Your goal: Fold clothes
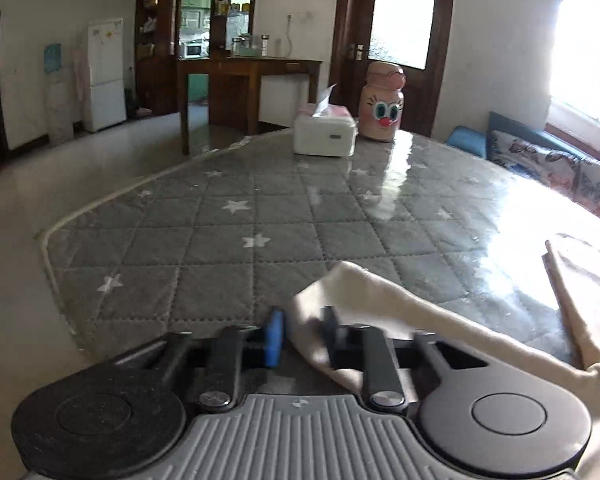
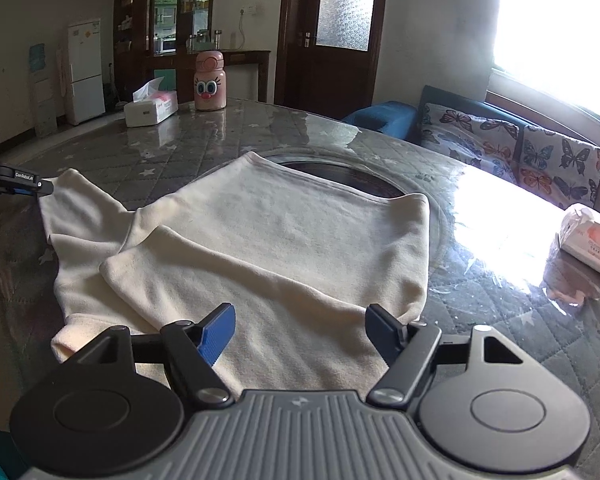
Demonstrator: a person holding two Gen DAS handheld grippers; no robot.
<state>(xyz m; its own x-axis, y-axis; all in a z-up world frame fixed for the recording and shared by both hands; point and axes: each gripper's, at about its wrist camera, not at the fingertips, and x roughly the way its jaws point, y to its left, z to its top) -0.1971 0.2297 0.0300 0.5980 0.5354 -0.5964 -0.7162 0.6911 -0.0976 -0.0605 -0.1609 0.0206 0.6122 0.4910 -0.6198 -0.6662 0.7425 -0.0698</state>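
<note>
Left wrist view: the left gripper (image 1: 300, 334) is pinched on a sleeve end (image 1: 351, 296) of the cream garment (image 1: 439, 328), the cloth bunched between a blue pad and a black pad. The sleeve runs off to the right, lifted clear of the table (image 1: 204, 240), which carries a grey quilted star-print cover under a glossy clear sheet. At the table's far end stand a white tissue box (image 1: 324, 135) and, just beside it, a pink bottle (image 1: 381, 102) with a cartoon face.

Right wrist view: the right gripper (image 2: 300, 330) hangs above the near part of the garment with its fingers spread wide, nothing between them. The garment lies flat near the middle of the table, its far edge reaching over a dark round inset (image 2: 339, 174). One sleeve is folded across the body; the other extends left, where the left gripper holds its end at the frame edge. A wrapped pink-and-white pack (image 2: 589, 240) sits on the table at right, well apart from the garment. A butterfly-print sofa (image 2: 511, 148) stands beyond.
</note>
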